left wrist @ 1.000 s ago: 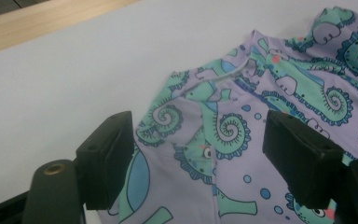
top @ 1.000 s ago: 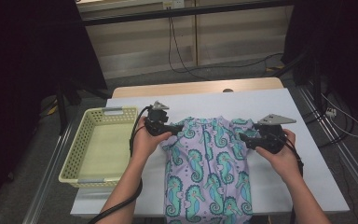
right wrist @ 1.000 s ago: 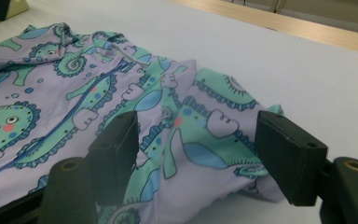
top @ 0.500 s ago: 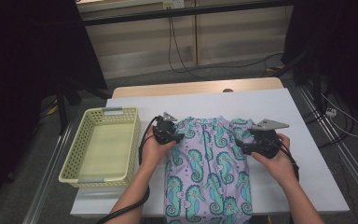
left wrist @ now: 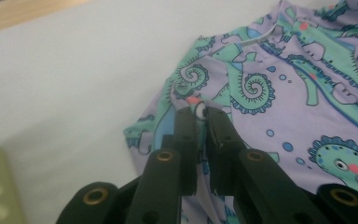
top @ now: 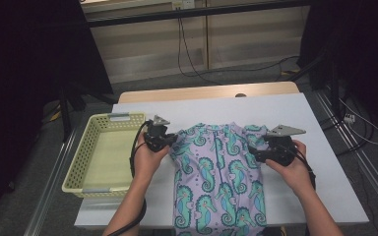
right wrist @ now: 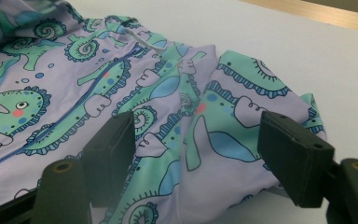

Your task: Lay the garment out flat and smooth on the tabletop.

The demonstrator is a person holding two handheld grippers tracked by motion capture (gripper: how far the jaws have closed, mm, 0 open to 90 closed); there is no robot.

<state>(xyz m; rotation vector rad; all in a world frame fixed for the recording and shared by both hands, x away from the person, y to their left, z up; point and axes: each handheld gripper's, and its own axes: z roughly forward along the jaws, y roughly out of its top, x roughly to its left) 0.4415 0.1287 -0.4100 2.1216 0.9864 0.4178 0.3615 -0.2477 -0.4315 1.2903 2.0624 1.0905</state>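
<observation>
A lilac stretch-fabric garment printed with teal seahorses (top: 216, 172) lies flat on the white table (top: 320, 118), its collar toward the far edge and its lower part running off the near edge. A pale yellow plastic basket (top: 81, 167) stands just left of it, apart from the cloth.

The left gripper (top: 170, 141) sits at the garment's left shoulder. In the left gripper view its jaws have just been closing and now pinch a small ridge of the sleeve fabric (left wrist: 196, 109) between them. The right gripper (top: 256, 152) rests at the right shoulder; in the right gripper view its jaws stand wide apart, straddling the folded right sleeve (right wrist: 242, 112) without pressing on it.

The likeliest trouble, as I judge it, lies in the thin bite on the left: the jaws hold only a narrow pucker of slippery knit, so a quick pull could let it slide out. With one side clamped and the other free, any lift or drag by the left hand alone would skew the garment and bunch the centre zip line (right wrist: 81, 109). If the right jaws close where they are, they may catch only the top layer of the sleeve, or both layers unevenly, leaving a crooked fold. The hem hanging over the near edge could also drag the garment toward the person.

No brand, label or legible writing can be made out; the white strip at the collar (right wrist: 142, 39) is too small to read.
</observation>
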